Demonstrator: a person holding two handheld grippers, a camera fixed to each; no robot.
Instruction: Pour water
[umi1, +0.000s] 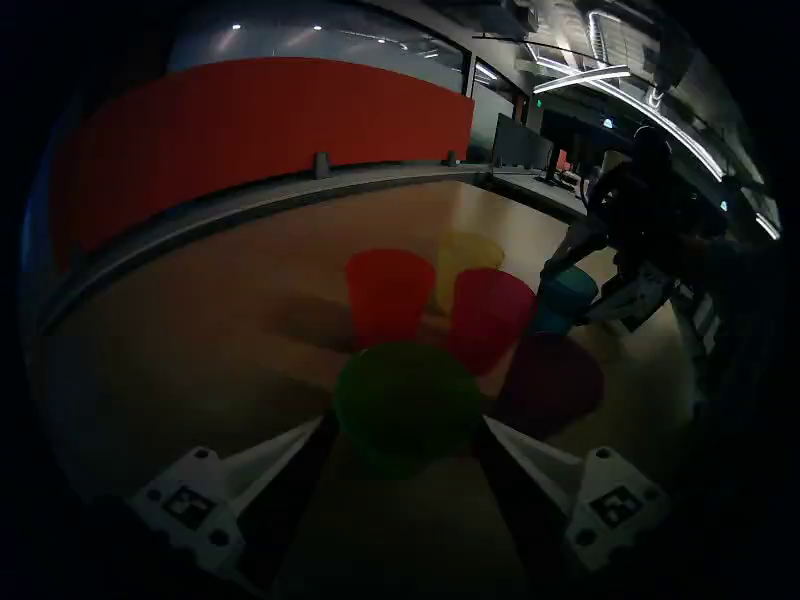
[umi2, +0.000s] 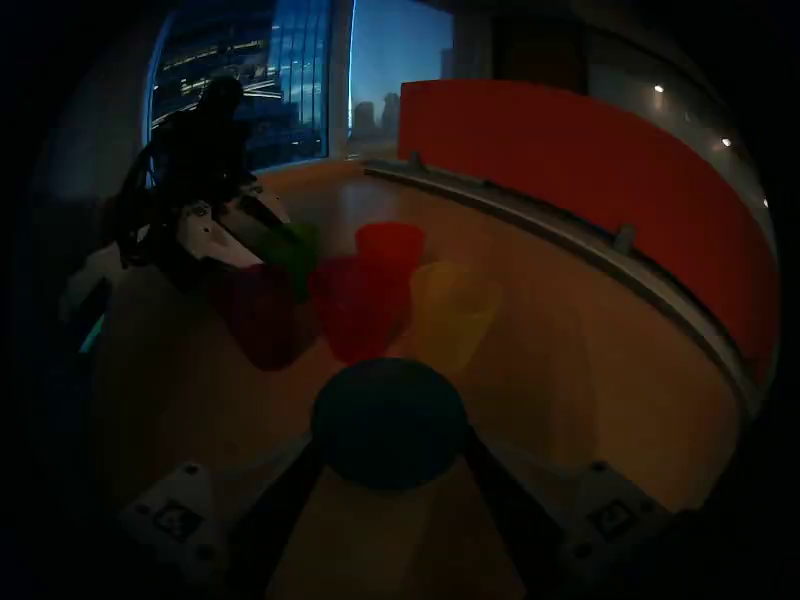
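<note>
The room is dim. My left gripper (umi1: 408, 425) is shut on a green cup (umi1: 405, 405), one finger pressing each side. My right gripper (umi2: 388, 440) is shut on a teal cup (umi2: 388, 420) in the same way. Between them, on the wooden table (umi1: 200, 330), stand an orange-red cup (umi1: 388, 295), a yellow cup (umi1: 468, 262), a pink-red cup (umi1: 490, 320) and a maroon cup (umi1: 550, 385). In the left gripper view the teal cup (umi1: 565, 295) sits beyond these. In the right gripper view the green cup (umi2: 298, 250) shows behind the maroon cup (umi2: 262, 315).
A long red partition (umi1: 250, 130) with a grey rail runs along the table's far edge. A dark figure (umi1: 650, 200) stands behind the right gripper. Tall windows (umi2: 240, 80) lie behind the left gripper. Bare tabletop (umi2: 600, 360) stretches beside the yellow cup (umi2: 452, 315).
</note>
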